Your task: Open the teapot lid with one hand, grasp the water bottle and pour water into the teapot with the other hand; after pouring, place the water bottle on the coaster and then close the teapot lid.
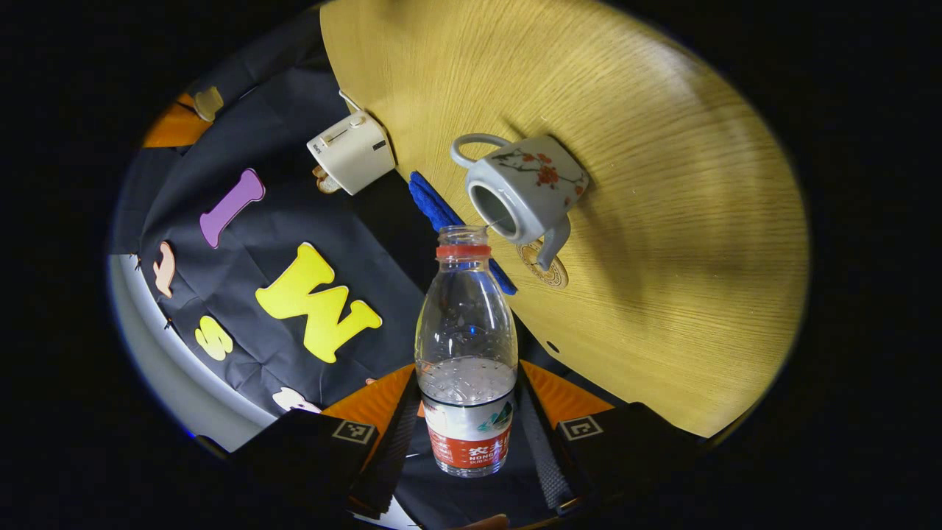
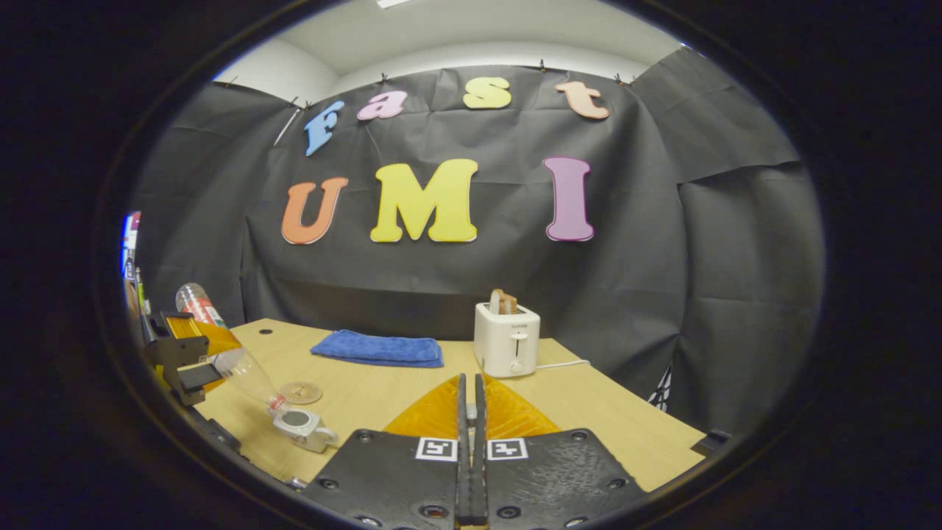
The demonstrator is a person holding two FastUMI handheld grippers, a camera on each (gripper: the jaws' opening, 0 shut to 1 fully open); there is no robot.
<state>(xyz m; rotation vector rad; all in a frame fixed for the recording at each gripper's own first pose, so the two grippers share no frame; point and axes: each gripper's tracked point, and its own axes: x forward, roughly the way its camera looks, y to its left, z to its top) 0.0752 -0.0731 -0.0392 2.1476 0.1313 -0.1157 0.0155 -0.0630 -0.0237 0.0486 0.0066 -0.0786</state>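
My left gripper [image 1: 468, 436] is shut on a clear water bottle [image 1: 465, 346] with a red label and no cap. The bottle is tilted, its mouth close over the open top of the grey flowered teapot [image 1: 526, 188], which stands lidless on the wooden table [image 1: 662, 221]. Water sits in the bottle's lower part. A round coaster [image 1: 546, 271] lies by the spout. In the right gripper view the tipped bottle [image 2: 221, 346], the left gripper [image 2: 180, 357], the teapot [image 2: 300, 427] and the coaster [image 2: 302, 392] are at the lower left. My right gripper [image 2: 469, 401] is shut above the table with nothing seen between its fingers.
A folded blue towel [image 2: 379, 348] lies at the table's back. To its right stands a white toaster [image 2: 506, 338] holding bread, its cord trailing right. Both also show in the left gripper view: the towel [image 1: 434, 202], the toaster [image 1: 352, 151]. The table's front right [image 2: 589, 412] is bare wood.
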